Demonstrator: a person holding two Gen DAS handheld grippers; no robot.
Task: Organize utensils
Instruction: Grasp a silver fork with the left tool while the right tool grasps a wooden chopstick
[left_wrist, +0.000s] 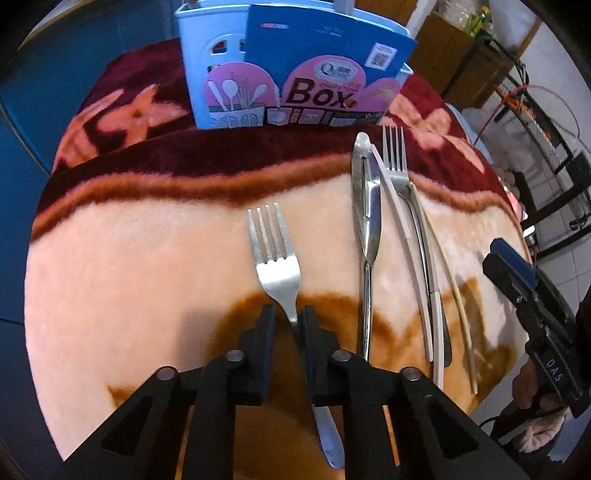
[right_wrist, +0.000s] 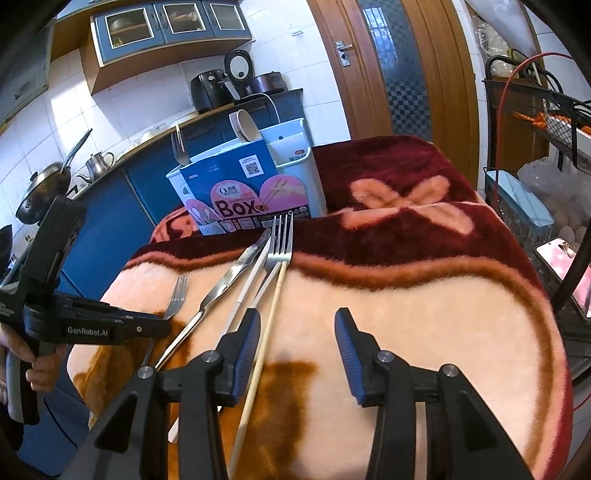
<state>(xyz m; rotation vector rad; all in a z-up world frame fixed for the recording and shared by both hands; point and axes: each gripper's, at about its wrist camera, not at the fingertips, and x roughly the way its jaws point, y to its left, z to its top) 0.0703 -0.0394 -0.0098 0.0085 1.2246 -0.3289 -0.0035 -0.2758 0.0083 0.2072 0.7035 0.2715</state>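
A steel fork lies on the blanket with its neck between the fingers of my left gripper. The jaws are nearly closed around it; contact is unclear. The fork also shows in the right wrist view. To its right lie a steel knife, a white chopstick, a second fork and a wooden chopstick. A light blue utensil box stands at the back. My right gripper is open and empty above the blanket, its left finger next to the wooden chopstick.
The table is covered by a plush maroon and cream blanket. The box holds a fork and a spoon upright. A kitchen counter with a wok lies behind, a wire rack to the right.
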